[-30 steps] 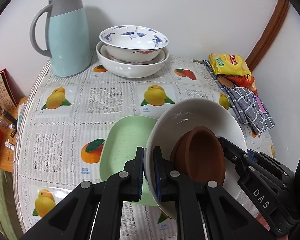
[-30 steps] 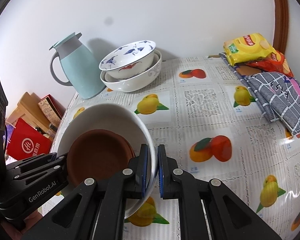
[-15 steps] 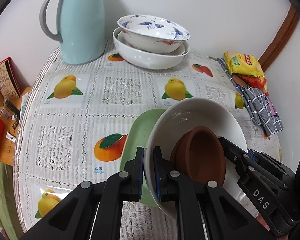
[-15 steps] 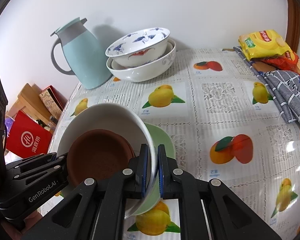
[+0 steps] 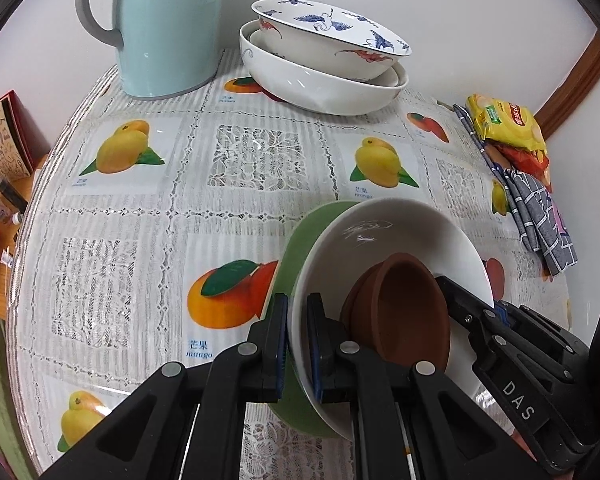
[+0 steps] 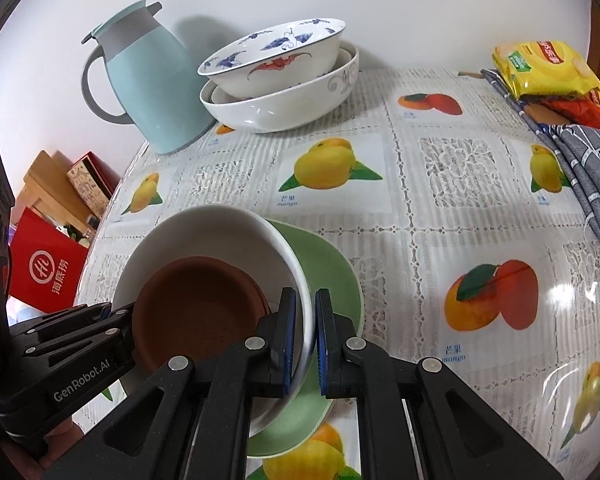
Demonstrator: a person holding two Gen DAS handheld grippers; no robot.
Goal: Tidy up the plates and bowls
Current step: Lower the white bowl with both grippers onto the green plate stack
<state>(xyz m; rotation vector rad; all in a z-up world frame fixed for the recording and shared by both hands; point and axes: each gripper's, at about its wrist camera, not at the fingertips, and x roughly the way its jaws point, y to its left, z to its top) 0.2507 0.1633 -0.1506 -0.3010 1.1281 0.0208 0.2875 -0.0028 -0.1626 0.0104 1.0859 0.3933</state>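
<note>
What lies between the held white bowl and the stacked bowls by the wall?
Past the green plate under the white bowl, only bare tablecloth up to the stacked bowls; right wrist view.

You have a glossy glazed white bowl holding a matt, earthy brown dish, over a smooth, satin green plate. The tablecloth looks like shiny plastic with a lace pattern; the jug is smooth and semi-gloss. Your gripper fingers are matt black plastic with blue pads, and the towel is woven cloth.

Both grippers point steeply down, side by side. The left gripper is clamped on one rim of the white bowl; the right gripper pinches the opposite rim.
</note>
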